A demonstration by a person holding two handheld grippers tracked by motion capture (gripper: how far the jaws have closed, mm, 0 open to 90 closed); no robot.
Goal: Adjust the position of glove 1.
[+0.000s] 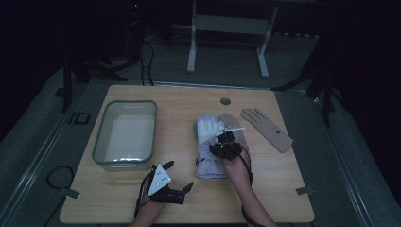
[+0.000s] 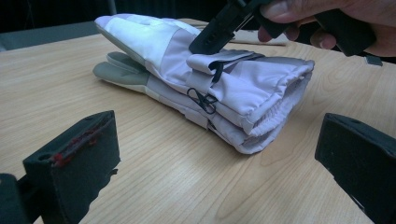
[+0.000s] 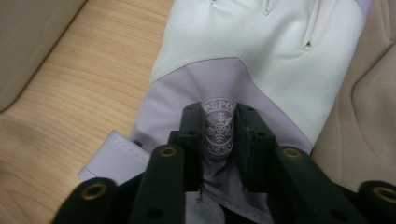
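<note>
White-and-lilac ski gloves (image 1: 211, 146), stacked, cuffs toward the tabletop's (image 1: 179, 198) near edge.
Right gripper (image 3: 218, 135) fingers pinch a fold bearing a snowflake badge (image 3: 217, 128) reading "SPO…"; left gripper (image 1: 176, 177) fingers apart.

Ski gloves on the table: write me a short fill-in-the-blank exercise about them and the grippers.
1. The two lilac and white ski gloves lie ____ one on the other.
2. The right gripper pinches a fold of the top glove bearing a ____ emblem.
3. The left gripper rests with its jaws ____, apart from the gloves.
4. The clear plastic bin stands to the ____ of the gloves in the high view.

Missing words: stacked; snowflake; open; left
</note>
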